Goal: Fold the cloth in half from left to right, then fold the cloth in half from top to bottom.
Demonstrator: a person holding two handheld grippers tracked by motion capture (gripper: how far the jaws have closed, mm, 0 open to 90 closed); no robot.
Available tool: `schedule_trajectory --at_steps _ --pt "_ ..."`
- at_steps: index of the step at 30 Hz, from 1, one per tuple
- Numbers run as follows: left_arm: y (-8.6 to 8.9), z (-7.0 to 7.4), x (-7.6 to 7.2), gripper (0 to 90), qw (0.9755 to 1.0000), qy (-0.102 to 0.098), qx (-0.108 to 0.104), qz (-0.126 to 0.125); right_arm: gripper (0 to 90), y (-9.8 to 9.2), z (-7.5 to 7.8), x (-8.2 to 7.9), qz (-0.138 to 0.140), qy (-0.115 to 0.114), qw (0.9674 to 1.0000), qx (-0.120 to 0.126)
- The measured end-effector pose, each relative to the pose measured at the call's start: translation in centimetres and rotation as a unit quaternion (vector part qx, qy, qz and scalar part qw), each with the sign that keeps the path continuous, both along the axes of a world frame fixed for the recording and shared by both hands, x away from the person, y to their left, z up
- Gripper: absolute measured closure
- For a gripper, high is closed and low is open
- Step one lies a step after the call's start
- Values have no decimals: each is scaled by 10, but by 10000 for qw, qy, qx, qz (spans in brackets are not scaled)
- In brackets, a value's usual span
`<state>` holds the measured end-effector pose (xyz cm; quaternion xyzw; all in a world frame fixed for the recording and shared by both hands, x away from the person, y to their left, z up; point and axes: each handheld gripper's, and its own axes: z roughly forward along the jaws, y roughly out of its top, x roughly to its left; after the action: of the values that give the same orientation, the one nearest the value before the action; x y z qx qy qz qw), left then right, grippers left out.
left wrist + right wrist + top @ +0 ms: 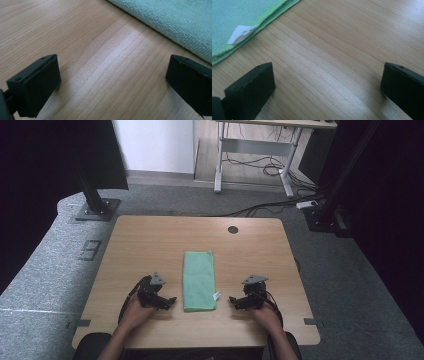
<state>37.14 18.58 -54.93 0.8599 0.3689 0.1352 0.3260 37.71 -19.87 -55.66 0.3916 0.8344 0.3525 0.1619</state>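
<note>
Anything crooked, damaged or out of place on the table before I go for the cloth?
Nothing stands out. The green cloth lies folded and flat, roughly square to the table, its white tag sticking out at the near right corner. Left gripper and right gripper flank it, both open and empty.

The wooden tabletop [150, 245] stands on grey carpet [45, 280], a round dark grommet hole [233, 229] near its far edge. Beyond it, a white-framed desk [255, 145] stands on a paler floor, with black cables [265, 167] tangled beneath it. Left of that desk hangs a pale wall panel [152, 145]. 2 black posts rise on either side of the tabletop, the left one bolted to a metal base plate [95, 210]. Dark curtains [380, 195] close off both flanks.
</note>
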Motion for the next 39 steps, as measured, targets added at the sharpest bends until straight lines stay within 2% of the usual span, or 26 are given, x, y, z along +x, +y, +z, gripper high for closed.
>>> schedule_trajectory --at_steps 19,24,29,33,39 --pt "0 1 3 0 10000 30 35 -4 0 0 1 0 -25 24 10000 -11" --pt "-4 11 8 0 9998 -152 27 120 0 1 2 0 -4 67 10000 -14" --pt "-13 23 13 0 9992 -317 -160 181 0 6 4 -1 72 75 9999 86" --pt "-27 25 17 0 9990 -310 -315 113 0 16 11 -2 211 26 9994 256" --pt "-49 18 15 0 9994 -283 -162 -74 0 31 22 -1 407 -28 9984 384"
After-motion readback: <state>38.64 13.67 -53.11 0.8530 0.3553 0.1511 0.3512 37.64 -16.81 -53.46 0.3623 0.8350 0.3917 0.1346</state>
